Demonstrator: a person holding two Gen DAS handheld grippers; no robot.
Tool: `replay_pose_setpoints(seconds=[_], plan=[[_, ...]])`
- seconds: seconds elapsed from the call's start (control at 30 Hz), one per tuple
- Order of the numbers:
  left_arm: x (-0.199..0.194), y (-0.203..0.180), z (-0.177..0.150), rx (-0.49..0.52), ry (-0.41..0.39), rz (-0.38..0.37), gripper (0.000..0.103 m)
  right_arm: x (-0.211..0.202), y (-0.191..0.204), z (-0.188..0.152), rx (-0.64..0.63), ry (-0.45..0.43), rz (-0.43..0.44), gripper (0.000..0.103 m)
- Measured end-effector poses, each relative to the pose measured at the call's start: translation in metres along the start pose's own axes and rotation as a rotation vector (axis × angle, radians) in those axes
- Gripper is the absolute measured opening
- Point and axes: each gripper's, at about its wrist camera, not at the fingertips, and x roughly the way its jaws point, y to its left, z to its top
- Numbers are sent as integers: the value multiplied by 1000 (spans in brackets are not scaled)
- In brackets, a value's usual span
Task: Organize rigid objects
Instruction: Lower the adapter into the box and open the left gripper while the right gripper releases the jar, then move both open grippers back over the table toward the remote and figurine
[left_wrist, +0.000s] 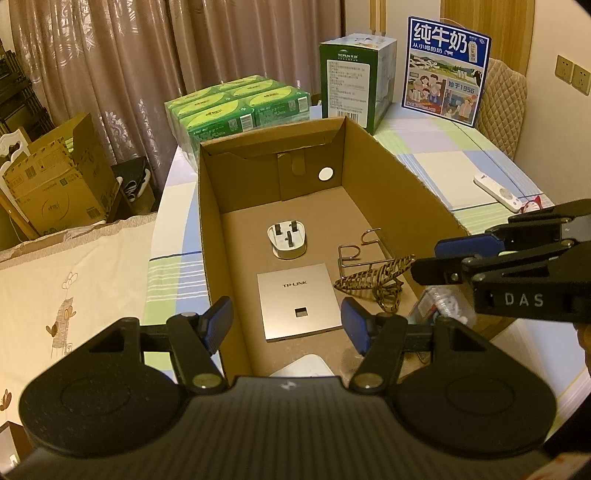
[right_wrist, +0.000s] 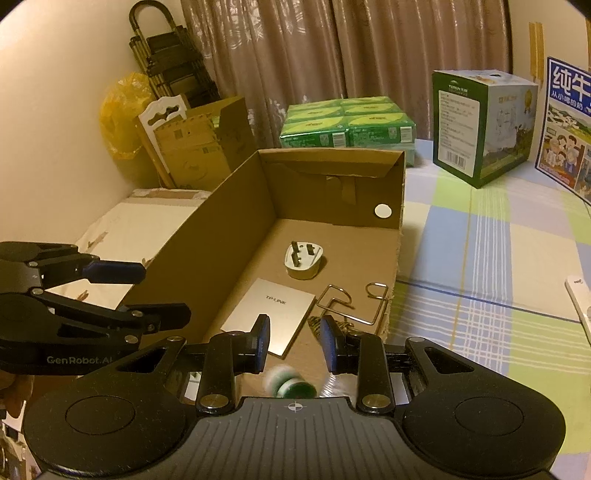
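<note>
An open cardboard box (left_wrist: 208, 206) stands on the checked tablecloth. On its floor lie a white plug adapter (left_wrist: 287, 243) (right_wrist: 303, 260), a silver TP-LINK panel (left_wrist: 295, 299) (right_wrist: 275, 304), a bent wire hook (left_wrist: 352, 254) (right_wrist: 351, 299) and a leopard-patterned clip (left_wrist: 376, 280). My left gripper (left_wrist: 286, 306) hangs open over the box's near end, empty. My right gripper (right_wrist: 294, 325) hovers at the box's near right corner, its jaws drawn close with nothing between them. Below it lies a blurred green and white thing (right_wrist: 291, 384); a clear packet (left_wrist: 439, 302) shows under it in the left wrist view.
Green tissue packs (left_wrist: 236, 107) and a green carton (left_wrist: 351, 81) stand behind the box, a blue milk carton (left_wrist: 447, 70) at the back right. A white remote (left_wrist: 498, 192) lies right of the box. Cardboard boxes (left_wrist: 55, 177) sit off the table's left edge.
</note>
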Motion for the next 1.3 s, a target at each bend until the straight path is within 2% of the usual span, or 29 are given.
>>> replay_pose_setpoints(seconds=[0.73,1.3], plan=[[-22,-11,5,5,-29,2,60,-27,0,-2,5,-22,-3,27],[-61,-57,19,13,-95,-47,60,-92,-25,-11,52,-86,-64,27]])
